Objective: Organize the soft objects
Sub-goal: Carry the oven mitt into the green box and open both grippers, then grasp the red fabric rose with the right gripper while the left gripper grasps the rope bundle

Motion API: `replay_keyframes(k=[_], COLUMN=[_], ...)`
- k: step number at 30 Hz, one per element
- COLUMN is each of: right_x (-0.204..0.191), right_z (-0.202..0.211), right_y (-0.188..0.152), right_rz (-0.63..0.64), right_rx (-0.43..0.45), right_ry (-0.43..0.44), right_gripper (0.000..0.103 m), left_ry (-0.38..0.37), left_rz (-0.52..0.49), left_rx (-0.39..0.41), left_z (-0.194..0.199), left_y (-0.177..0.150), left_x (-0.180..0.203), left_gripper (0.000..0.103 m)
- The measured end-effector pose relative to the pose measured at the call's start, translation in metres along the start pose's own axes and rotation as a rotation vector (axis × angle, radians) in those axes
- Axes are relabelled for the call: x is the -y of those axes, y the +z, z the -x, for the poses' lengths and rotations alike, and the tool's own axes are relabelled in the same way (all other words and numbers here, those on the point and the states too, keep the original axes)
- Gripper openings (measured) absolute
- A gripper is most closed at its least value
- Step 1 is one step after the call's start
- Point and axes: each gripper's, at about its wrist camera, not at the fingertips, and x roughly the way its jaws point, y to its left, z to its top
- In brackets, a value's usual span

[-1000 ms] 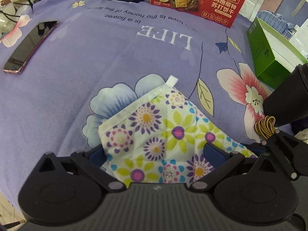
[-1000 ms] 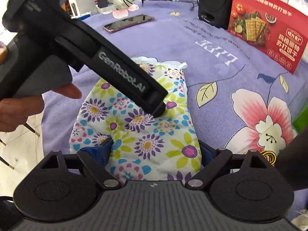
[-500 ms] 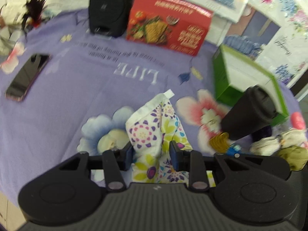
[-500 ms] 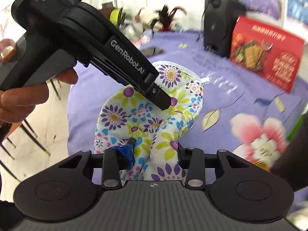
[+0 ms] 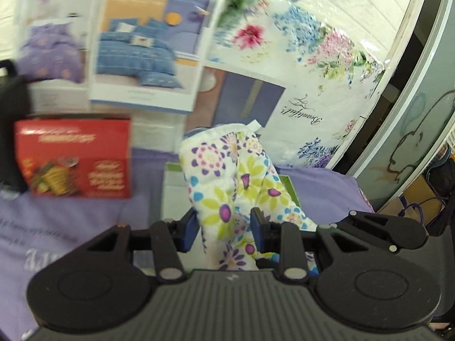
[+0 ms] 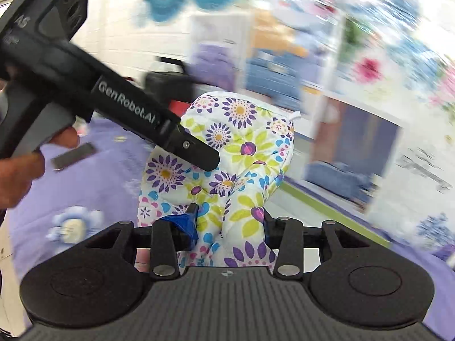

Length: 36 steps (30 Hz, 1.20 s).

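A padded floral mitt [image 5: 227,176] with purple and green flowers hangs lifted above the purple flowered cloth [image 5: 71,216], bunched upright. My left gripper [image 5: 223,230] pinches its lower part between both blue pads, and its jaws are opening slightly with the mitt still between them. In the right wrist view the same mitt [image 6: 244,130] is pinched lower down by my right gripper [image 6: 229,226], whose jaws are also easing open around the fabric. The left gripper [image 6: 204,159] reaches in from the upper left, held by a person's hand [image 6: 17,176].
A red cracker box [image 5: 74,159] stands at the left, a black speaker [image 5: 8,130] beside it. A green box [image 5: 290,184] sits behind the mitt. A phone [image 6: 74,156] lies on the cloth. Packaged bedding [image 5: 142,51] lines the wall behind.
Both grippers went from wide open around the flat mitt to pinching it, then rose with it off the cloth. The views swung up toward the wall and are blurred.
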Motion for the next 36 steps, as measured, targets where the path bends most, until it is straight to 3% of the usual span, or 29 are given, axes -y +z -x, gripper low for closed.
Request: replay_keyframes(k=[1, 2, 3, 6, 10, 13, 16, 21, 24, 30, 36], right_x=[0.012, 0.023, 0.038, 0.065, 0.081, 0.095, 0.101, 0.11, 0.109, 0.081, 0.038], right_z=[-0.006, -0.015, -0.028, -0.052, -0.052, -0.056, -0.046, -0.008, 0.021, 0.08, 0.121], right_y=[-0.001, -0.003, -0.007, -0.024, -0.051, -0.058, -0.055, -0.046, -0.044, -0.064, -0.111], right_rz=[-0.005, -0.019, -0.045, -0.106, -0.129, -0.181, -0.201, -0.24, -0.269, -0.263, -0.278], right_rx=[-0.023, -0.059, -0.114, -0.184, -0.154, -0.156, -0.113, -0.006, 0.031, 0.071, 0.066], right_ry=[-0.008, -0.003, 0.012, -0.014, -0.093, -0.075, -0.111, -0.173, -0.168, -0.189, -0.184], right_gripper=[0.03, 0.031, 0.032, 0.036, 0.037, 0.037, 0.037, 0.038, 0.038, 0.039, 0.04], left_ry=[0.023, 0.042, 0.068, 0.18, 0.236, 0.232, 0.224, 0.208, 0.168, 0.151, 0.13], left_rz=[0.0, 0.002, 0.01, 0.023, 0.03, 0.049, 0.029, 0.027, 0.03, -0.011, -0.081], left_rx=[-0.016, -0.03, -0.042, -0.086, -0.09, -0.095, -0.084, -0.07, -0.069, -0.051, -0.081], left_z=[-0.017, -0.034, -0.052, -0.088, -0.094, -0.091, -0.082, -0.059, -0.039, 0.012, 0.047], left_y=[0.006, 0.011, 0.015, 0.022, 0.021, 0.021, 0.017, 0.011, 0.004, -0.024, -0.08], left_x=[0.005, 0.007, 0.01, 0.006, -0.01, -0.015, -0.011, -0.005, -0.002, 0.01, 0.023], left_gripper=[0.037, 0.055, 0.067, 0.067, 0.066, 0.066, 0.066, 0.067, 0.066, 0.067, 0.067])
